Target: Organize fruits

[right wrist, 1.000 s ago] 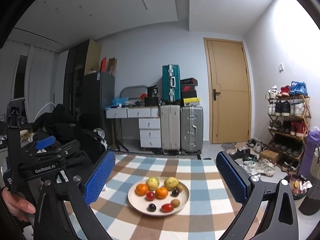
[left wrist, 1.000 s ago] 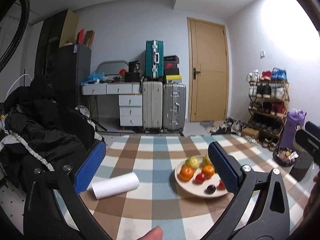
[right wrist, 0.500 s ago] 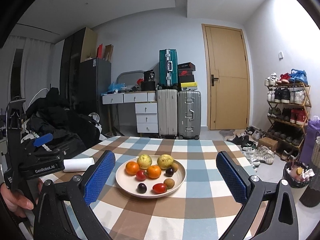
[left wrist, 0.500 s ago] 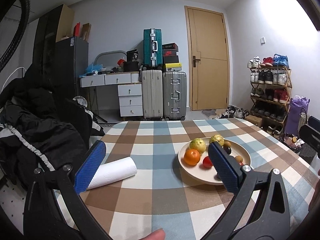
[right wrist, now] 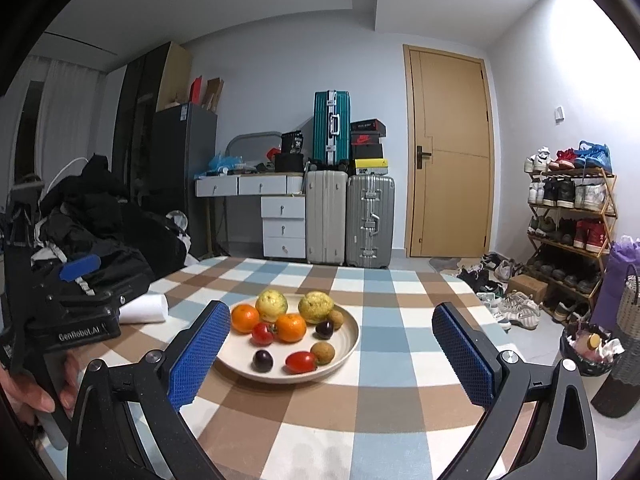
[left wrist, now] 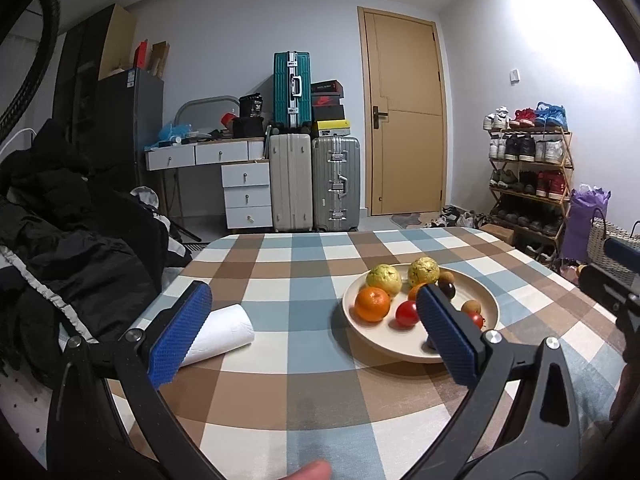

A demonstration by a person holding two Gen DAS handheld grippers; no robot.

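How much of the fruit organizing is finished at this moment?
Done: nothing visibly; every fruit lies mixed on the plate. In hand: nothing; the left gripper and right gripper are open and empty above the table. Left: sorting all the fruits, such as the oranges.

From my feed: tablecloth [right wrist: 384,364] is brown/blue/white checks, plate [right wrist: 352,334] cream w/ orange tangerines [right wrist: 291,327], yellow-green guavas [right wrist: 316,306], red tomatoes [right wrist: 301,361] & a dark purple plum [right wrist: 263,360]. Both grippers' pads [right wrist: 200,354] are blue w/ a dotted texture on black frames, paper roll [left wrist: 224,334] plain white.
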